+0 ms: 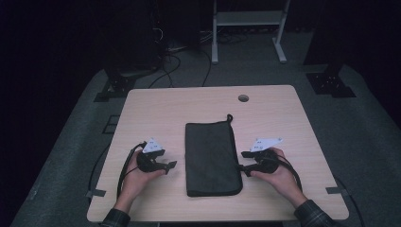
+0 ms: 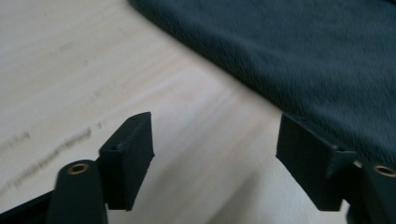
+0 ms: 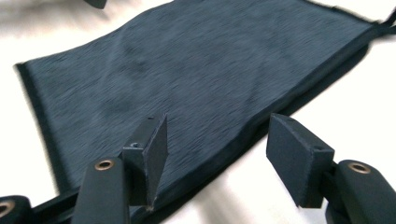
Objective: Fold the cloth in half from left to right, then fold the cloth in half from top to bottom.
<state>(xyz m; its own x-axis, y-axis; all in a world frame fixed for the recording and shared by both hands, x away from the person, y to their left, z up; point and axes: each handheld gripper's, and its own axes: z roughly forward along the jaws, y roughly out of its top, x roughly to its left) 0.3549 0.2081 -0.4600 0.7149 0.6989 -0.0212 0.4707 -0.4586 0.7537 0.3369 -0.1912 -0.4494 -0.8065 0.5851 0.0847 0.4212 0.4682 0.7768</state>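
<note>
A flat dark grey fabric zip pouch (image 1: 211,158) lies on the pale wooden table (image 1: 156,104), between the left hand-held gripper (image 1: 171,165) and the right hand-held gripper (image 1: 244,161). Both point inward at its long edges, jaws apart and empty, apparently poised to grip it from both sides.

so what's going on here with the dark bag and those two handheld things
A person sits at a light wooden table holding a two-jaw tool in each hand. A flat dark fabric pouch with a small loop at its far end lies in the middle. The left tool is just off the pouch's left edge, with bare table between its jaws. The right tool is at the pouch's right edge, jaws apart on either side of that edge but not pressing on it. Nothing is gripped yet.
</note>
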